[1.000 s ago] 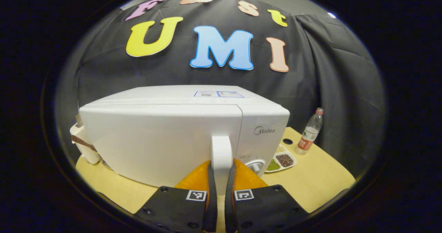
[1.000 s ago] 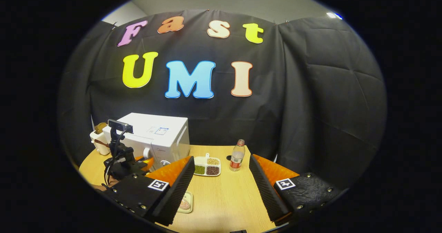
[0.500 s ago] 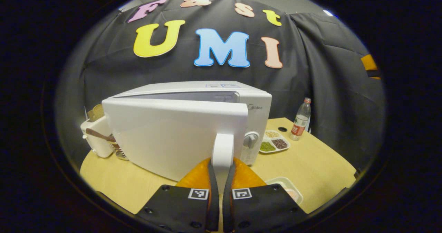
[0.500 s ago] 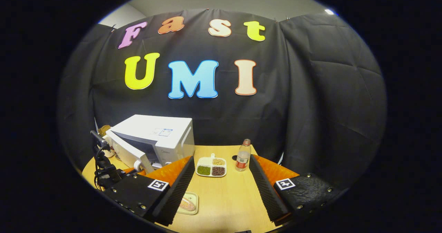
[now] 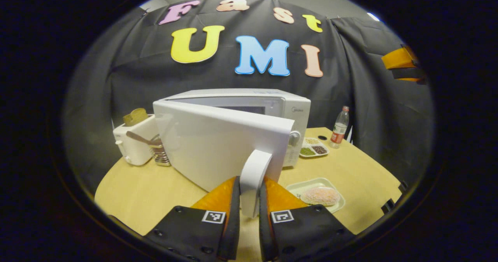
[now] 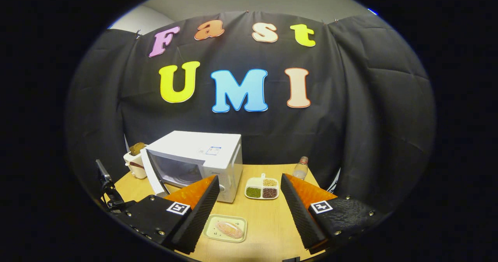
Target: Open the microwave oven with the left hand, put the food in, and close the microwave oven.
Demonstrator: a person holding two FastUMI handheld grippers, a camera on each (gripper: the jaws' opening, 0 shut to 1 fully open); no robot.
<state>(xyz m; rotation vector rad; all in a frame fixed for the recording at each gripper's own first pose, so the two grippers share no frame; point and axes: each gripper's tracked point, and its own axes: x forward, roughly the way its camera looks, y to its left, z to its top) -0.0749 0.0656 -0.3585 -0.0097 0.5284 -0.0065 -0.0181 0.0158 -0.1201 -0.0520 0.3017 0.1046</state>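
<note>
The white microwave (image 5: 288, 110) stands on the wooden table (image 5: 136, 192) with its door (image 5: 218, 145) swung partly open. My left gripper (image 5: 249, 199) is shut on the door's white handle (image 5: 253, 176), one orange finger on each side. The food, a pink lump (image 5: 321, 195) on a pale tray (image 5: 299, 186), lies on the table right of the handle. In the right gripper view the microwave (image 6: 210, 153) shows its dark inside behind the open door (image 6: 152, 174). My right gripper (image 6: 247, 205) hangs open above the food tray (image 6: 226, 228), holding nothing.
A divided dish of beans (image 6: 261, 188) and a water bottle (image 6: 300, 168) stand right of the microwave. A white toaster (image 5: 134, 145) with bread and a small metal rack (image 5: 160, 156) sit to its left. The left gripper's mount (image 6: 109, 192) shows at the table's left edge.
The left gripper has pulled the handle back, swinging the microwave door from shut to partly open. The right gripper has shifted so the food tray lies more fully below it.
</note>
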